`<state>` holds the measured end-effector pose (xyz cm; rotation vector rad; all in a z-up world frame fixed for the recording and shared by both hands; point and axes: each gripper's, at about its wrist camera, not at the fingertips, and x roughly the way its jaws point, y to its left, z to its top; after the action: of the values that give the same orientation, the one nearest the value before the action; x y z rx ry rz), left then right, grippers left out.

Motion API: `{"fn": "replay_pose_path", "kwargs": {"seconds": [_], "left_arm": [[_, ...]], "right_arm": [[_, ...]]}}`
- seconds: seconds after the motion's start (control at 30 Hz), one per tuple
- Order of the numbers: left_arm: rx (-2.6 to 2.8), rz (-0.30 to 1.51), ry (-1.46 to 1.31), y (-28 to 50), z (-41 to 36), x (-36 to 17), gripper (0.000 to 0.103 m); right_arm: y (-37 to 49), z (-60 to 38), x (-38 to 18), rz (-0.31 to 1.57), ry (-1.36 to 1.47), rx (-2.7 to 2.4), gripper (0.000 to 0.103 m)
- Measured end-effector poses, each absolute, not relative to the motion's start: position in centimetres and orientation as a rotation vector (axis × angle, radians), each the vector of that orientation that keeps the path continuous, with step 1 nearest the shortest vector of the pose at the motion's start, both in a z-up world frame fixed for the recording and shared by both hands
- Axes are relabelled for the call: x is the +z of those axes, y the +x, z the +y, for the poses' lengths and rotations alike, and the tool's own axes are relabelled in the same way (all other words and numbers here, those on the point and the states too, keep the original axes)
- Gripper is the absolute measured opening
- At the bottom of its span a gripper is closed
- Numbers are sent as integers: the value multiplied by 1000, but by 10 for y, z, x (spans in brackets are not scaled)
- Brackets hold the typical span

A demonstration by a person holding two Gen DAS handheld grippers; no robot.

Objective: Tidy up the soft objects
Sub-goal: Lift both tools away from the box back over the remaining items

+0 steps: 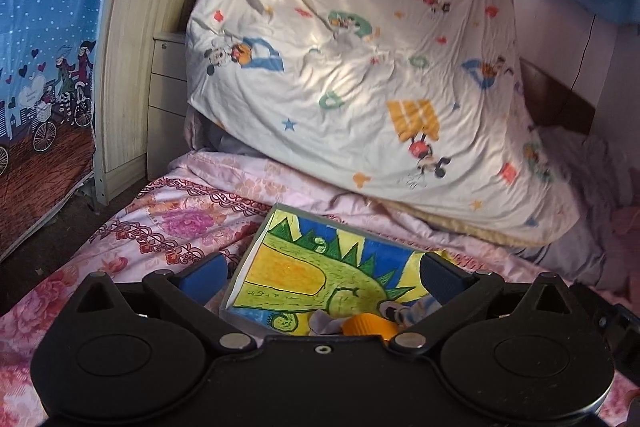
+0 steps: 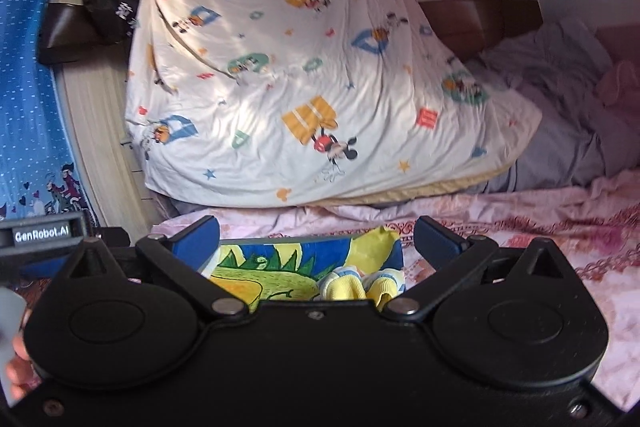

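Left gripper fingers spread wide, nothing between them, hovering over the box. Right gripper fingers also wide apart, nothing in them, over the same box from its other side.

Box: shallow, grey-walled, sits on the bed's pink floral bedspread. Its floor is lined with a crayon dinosaur drawing, green body, yellow and blue background. Inside, at the near end by the left gripper: an orange soft item and a grey-white piece of fabric, both partly hidden by the gripper body. In the right wrist view, the near right part of the box holds yellow-and-white rolled socks, and a yellow cloth drapes over the far right wall. Cannot tell if the orange item is a sock.

Further back: cream cartoon-print quilt draped high, lower edge resting on the bed. Grey bedding to its right. Left of the bed, a pale drawer unit, a blue printed curtain, a black bag hanging.
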<state>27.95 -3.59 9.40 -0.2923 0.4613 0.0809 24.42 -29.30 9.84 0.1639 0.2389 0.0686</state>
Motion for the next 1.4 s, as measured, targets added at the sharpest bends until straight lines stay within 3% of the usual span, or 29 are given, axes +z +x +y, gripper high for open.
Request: {"fn": "replay_pose_path", "kwargs": {"seconds": [0.63,1.4], "left_arm": [[71,387,-277,157,-20,99,102],[-5,482,-114,101,-32,14,102]], "right_arm": [[48,-248,132,143,75,105,103],[-18,-254,72,410,82,18,102]]}}
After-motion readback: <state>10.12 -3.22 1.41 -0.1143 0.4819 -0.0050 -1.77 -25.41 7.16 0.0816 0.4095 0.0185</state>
